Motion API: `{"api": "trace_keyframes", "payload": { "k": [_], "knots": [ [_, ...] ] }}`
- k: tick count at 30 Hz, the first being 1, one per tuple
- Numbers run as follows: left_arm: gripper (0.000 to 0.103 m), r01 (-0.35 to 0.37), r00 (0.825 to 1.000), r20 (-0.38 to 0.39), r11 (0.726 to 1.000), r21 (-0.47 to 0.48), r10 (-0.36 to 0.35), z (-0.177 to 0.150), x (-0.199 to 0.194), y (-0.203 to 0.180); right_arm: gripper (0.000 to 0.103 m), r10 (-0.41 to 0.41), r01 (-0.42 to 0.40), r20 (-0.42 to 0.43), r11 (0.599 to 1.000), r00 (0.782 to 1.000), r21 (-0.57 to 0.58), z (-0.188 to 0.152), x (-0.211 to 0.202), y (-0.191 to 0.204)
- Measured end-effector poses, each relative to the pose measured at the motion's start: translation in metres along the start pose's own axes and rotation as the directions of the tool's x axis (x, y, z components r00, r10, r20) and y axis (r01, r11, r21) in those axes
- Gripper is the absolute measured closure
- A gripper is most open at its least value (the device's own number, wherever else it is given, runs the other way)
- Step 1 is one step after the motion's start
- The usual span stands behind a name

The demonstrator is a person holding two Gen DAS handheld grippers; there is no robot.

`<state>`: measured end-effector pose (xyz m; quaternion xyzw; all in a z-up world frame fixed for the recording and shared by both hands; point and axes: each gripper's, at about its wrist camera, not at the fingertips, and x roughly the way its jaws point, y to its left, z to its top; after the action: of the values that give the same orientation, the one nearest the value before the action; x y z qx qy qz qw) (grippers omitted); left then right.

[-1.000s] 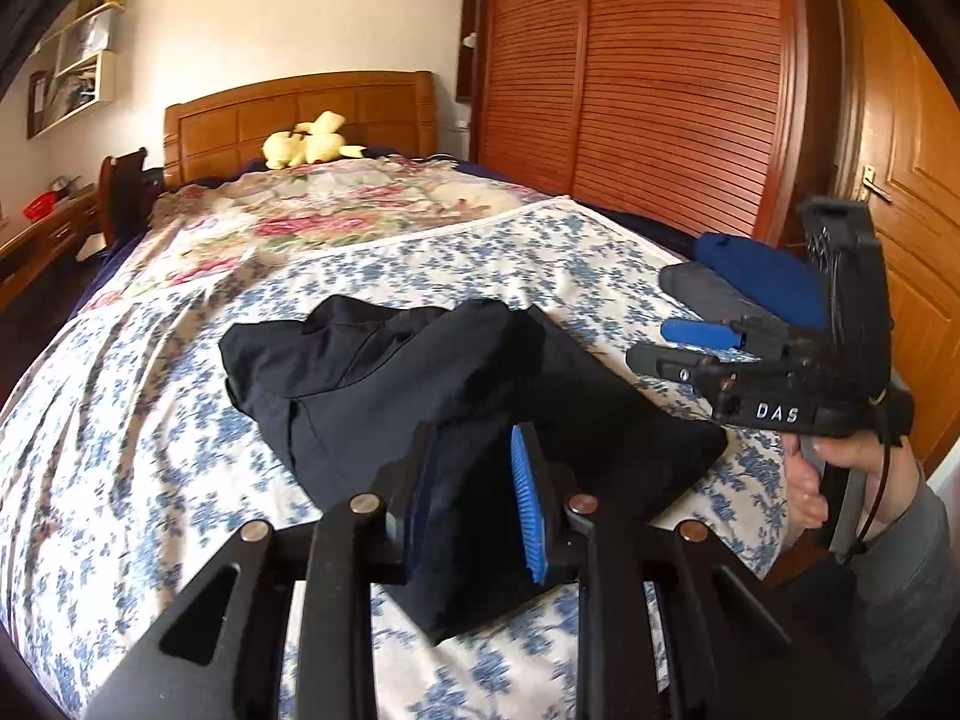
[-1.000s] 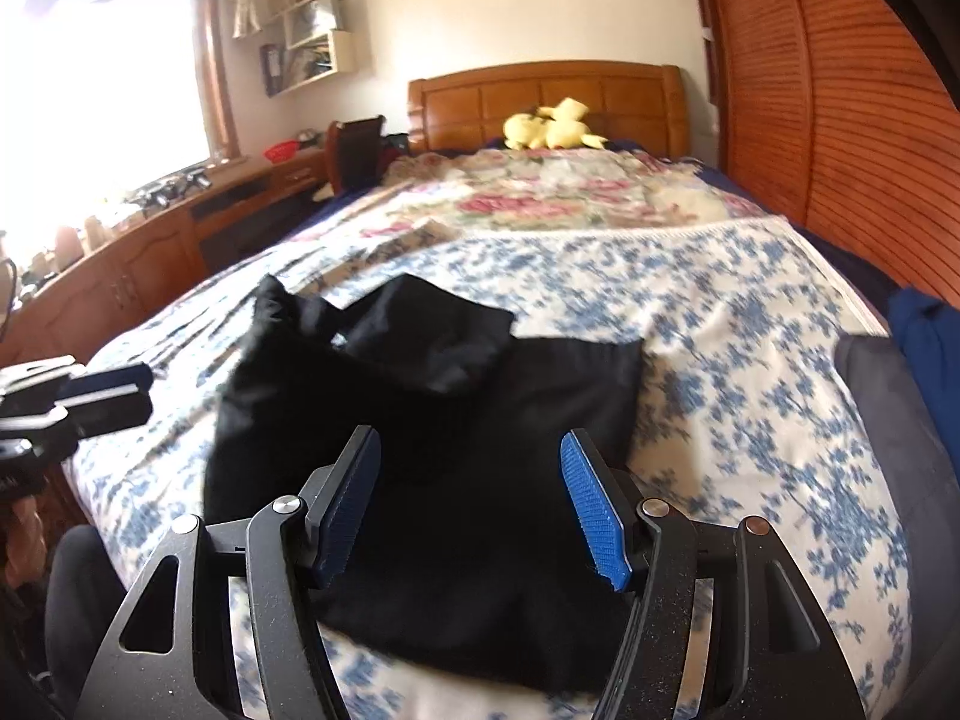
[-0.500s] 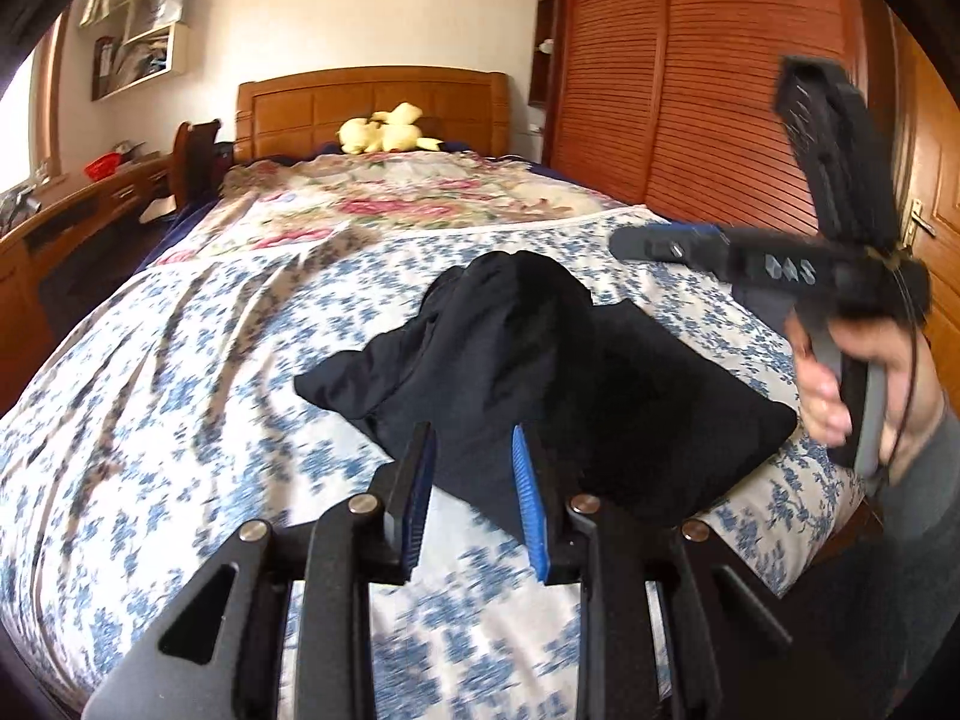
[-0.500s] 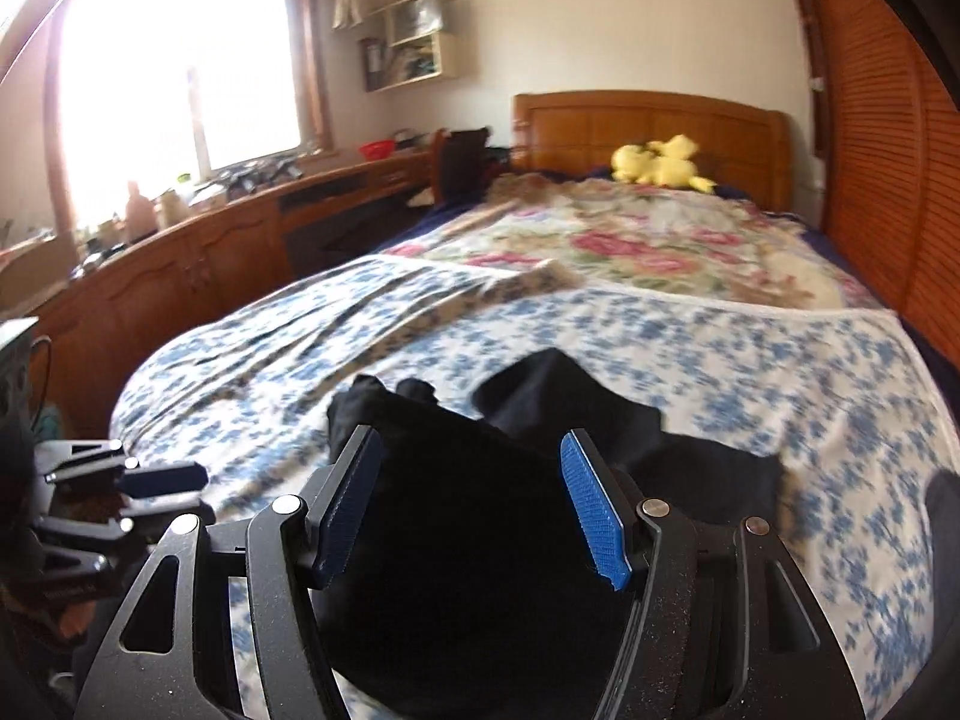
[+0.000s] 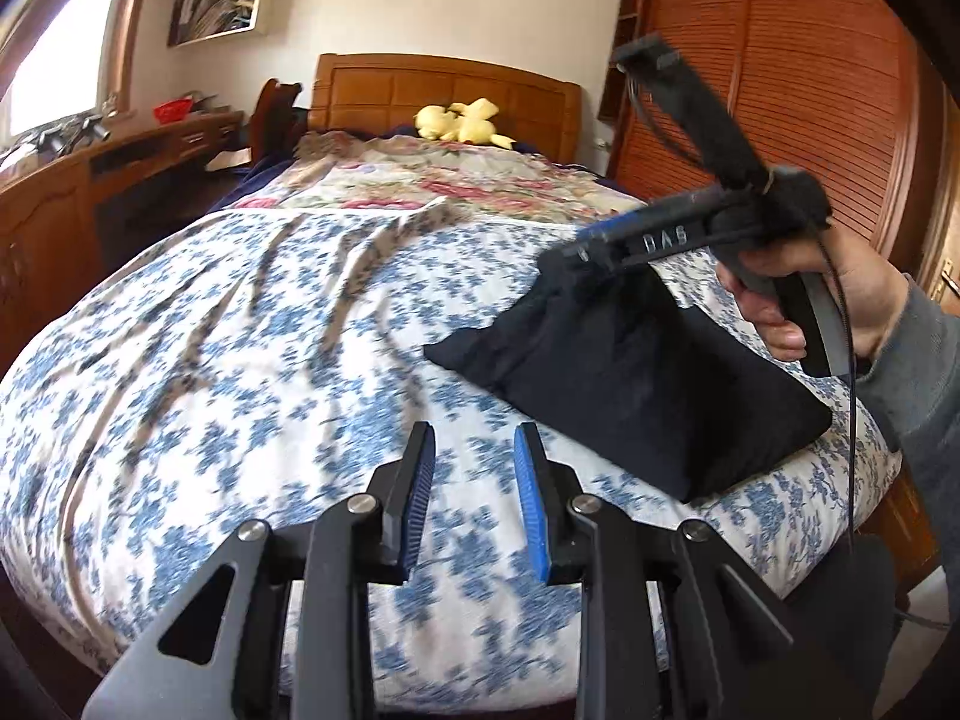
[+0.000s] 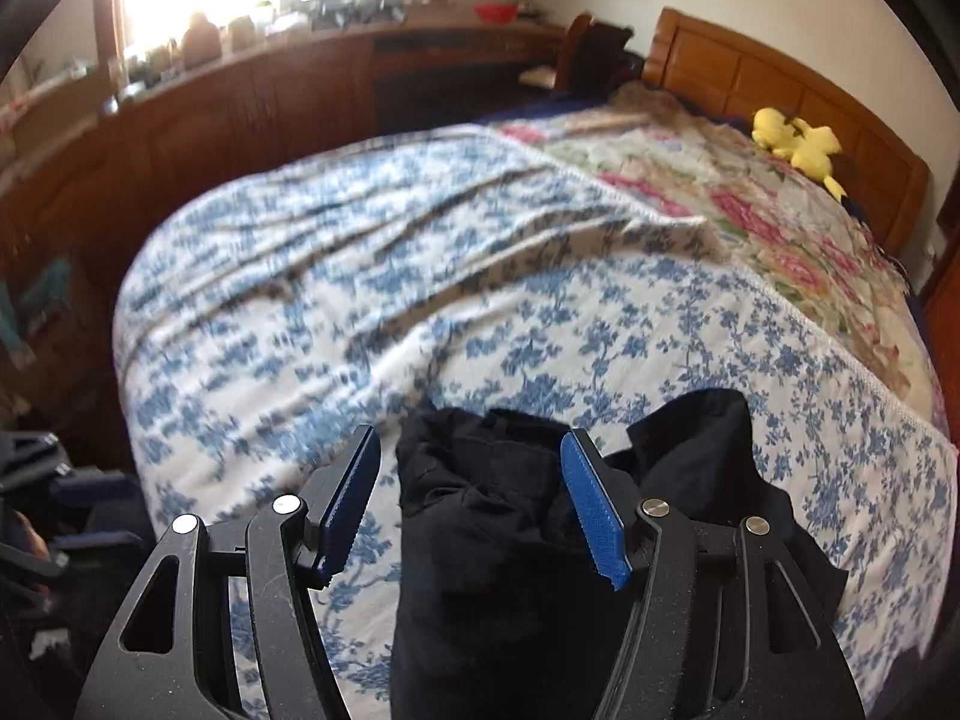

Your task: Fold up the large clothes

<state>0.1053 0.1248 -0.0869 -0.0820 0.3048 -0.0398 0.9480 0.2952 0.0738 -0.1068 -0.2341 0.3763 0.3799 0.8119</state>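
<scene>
The black garment [image 5: 630, 372] lies in a folded heap near the right foot corner of the bed [image 5: 240, 360]. It rises to a peak under my right gripper [image 5: 570, 252], which a hand holds above it. In the right wrist view my right gripper [image 6: 474, 492] stands wide open with a bunch of the black garment [image 6: 480, 510] between its blue pads; bedspread shows between the left pad and the cloth. My left gripper [image 5: 474, 480] is open a little, with nothing between its fingers, over bare blue-flowered bedspread to the left of the garment.
A flowered quilt [image 5: 432, 180] and a yellow plush toy [image 5: 462, 123] lie towards the wooden headboard [image 5: 444, 90]. Louvred wardrobe doors [image 5: 780, 90] stand on the right of the bed. A long wooden desk [image 5: 90, 180] runs under the window on the left.
Both views have swung to the left. My left gripper has come off the black garment and is now over bare bedspread. The right gripper has moved over the garment's raised bunch.
</scene>
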Motion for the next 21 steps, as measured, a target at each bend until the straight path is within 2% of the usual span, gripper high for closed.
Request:
{"api": "trace_keyframes", "payload": {
  "k": [5,6,7,9,10,12,16,21],
  "knots": [
    [0.078,-0.011,1.000,0.000,1.000,-0.015,0.011,-0.005,-0.003,0.016,0.040,-0.020,0.018,-0.115,1.000,0.993,-0.023,-0.014,0.021,-0.010],
    [0.078,-0.013,1.000,0.002,1.000,-0.015,0.013,-0.007,-0.003,0.018,0.050,-0.015,0.012,-0.126,1.000,0.992,-0.022,-0.017,0.021,-0.012],
    [0.078,-0.014,1.000,0.004,1.000,-0.015,0.014,-0.006,-0.003,0.019,0.068,-0.011,0.008,-0.138,1.000,0.990,-0.026,-0.020,0.020,-0.015],
    [0.078,-0.013,1.000,0.011,1.000,-0.020,0.013,-0.006,-0.004,0.021,0.085,-0.021,0.013,-0.145,0.999,0.989,-0.051,-0.029,0.015,-0.016],
    [0.078,-0.012,1.000,0.014,1.000,-0.022,0.012,-0.006,-0.004,0.021,0.087,-0.031,0.021,-0.147,0.997,0.989,-0.068,-0.031,0.011,-0.015],
    [0.078,-0.009,1.000,0.019,1.000,-0.023,0.010,-0.004,-0.004,0.020,0.089,-0.060,0.048,-0.132,0.995,0.989,-0.089,-0.037,-0.001,-0.017],
    [0.078,0.005,1.000,0.027,1.000,-0.012,-0.004,-0.001,-0.004,0.011,0.093,-0.101,0.098,-0.033,0.992,0.994,-0.073,-0.057,-0.046,-0.028],
    [0.078,0.025,0.999,0.028,1.000,0.013,-0.026,0.003,-0.001,-0.004,0.093,-0.184,0.185,0.086,0.983,0.979,0.001,-0.102,-0.113,-0.051]
  ]
}}
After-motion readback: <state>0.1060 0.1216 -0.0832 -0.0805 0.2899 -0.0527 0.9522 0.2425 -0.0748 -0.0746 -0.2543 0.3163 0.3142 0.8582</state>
